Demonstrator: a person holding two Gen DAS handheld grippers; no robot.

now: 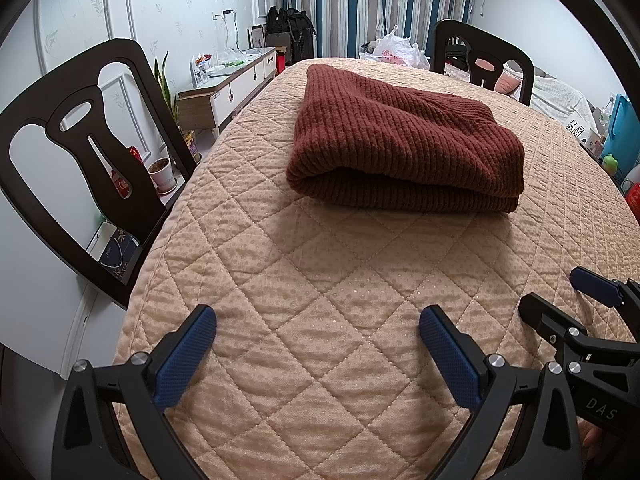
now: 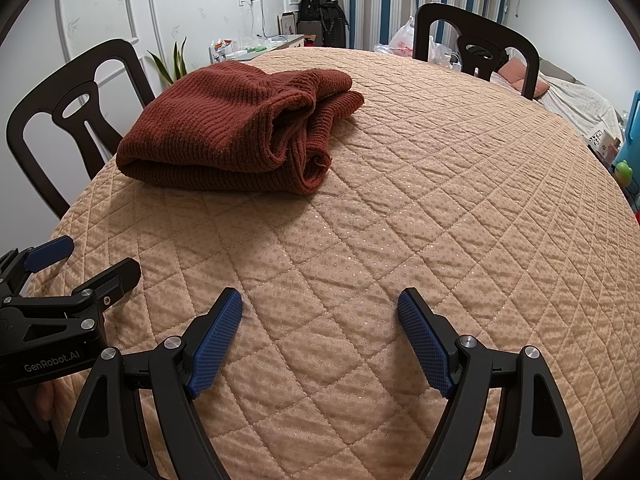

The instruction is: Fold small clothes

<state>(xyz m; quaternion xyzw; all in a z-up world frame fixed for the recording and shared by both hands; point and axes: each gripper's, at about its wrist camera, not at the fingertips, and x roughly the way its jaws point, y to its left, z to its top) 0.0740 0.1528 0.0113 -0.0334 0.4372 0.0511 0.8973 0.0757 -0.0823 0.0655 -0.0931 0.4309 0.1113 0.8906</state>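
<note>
On the quilted table cover (image 1: 320, 320), folded rust sweater (image 1: 404, 148), dark chairs (image 1: 80, 160) around, both grippers' fingers (image 2: 216, 344) spread, empty.

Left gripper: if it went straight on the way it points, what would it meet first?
Most likely the folded rust-brown knit sweater, which lies ahead on the quilted tablecloth. The left gripper is open and empty. Depth is unclear; pitched downward, it might touch the cloth first.

A rust-brown ribbed knit sweater (image 1: 404, 140) lies folded into a thick, compact bundle on the quilted tan worktop (image 1: 320, 280). Its rounded fold faces the near edge. From the right wrist view its layered open edges show along its right side, stacked and slightly rumpled. It rests flat, nothing touching it.
</note>
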